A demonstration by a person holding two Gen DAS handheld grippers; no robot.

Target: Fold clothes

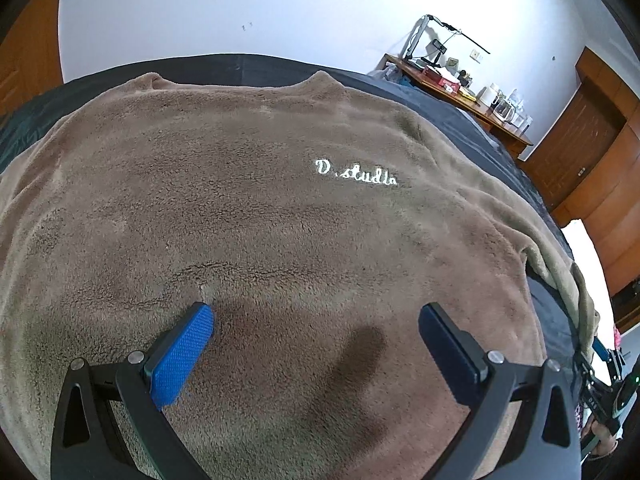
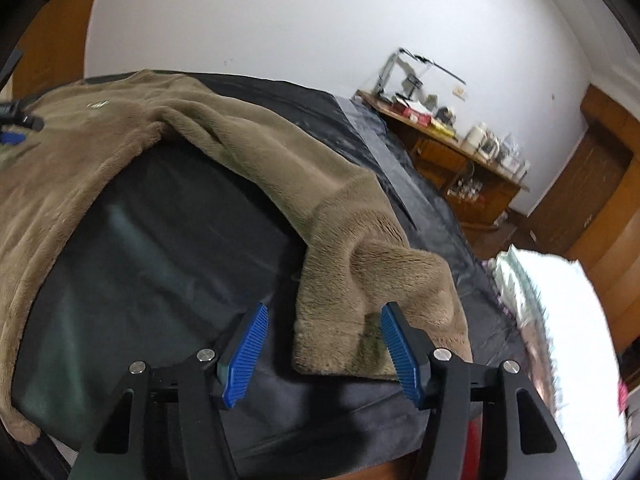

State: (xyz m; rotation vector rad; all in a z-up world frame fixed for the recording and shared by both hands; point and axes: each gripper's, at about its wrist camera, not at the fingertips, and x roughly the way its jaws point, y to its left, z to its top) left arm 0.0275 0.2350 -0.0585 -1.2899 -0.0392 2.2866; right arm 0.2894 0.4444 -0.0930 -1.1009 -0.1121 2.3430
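Right gripper [image 2: 324,344], jaws half-open around the sleeve cuff [image 2: 352,320] at 6 o'clock, should bite squarely; left gripper [image 1: 316,344] gapes empty over the sweater [image 1: 260,200].

Right tool [image 2: 324,316] at 6 o'clock, blue ribbed pads [image 2: 244,356] parted, sleeve cuff [image 2: 340,320] of the brown fleece sweater [image 2: 80,184] lying between them; right pad looks to touch the fleece, left pad stands clear, no squeeze visible. Sleeve runs from the cuff up toward 10 o'clock to the sweater body, which spreads over the left side. All on a dark sheet over the bed [image 2: 168,240]. Left tool [image 2: 16,124] just in view at 9 o'clock, over the sweater. Wooden counter [image 2: 472,168] at 2 o'clock, cluttered with jars and small items, blurred. White wall behind, bright white patch at 4 o'clock, blurred
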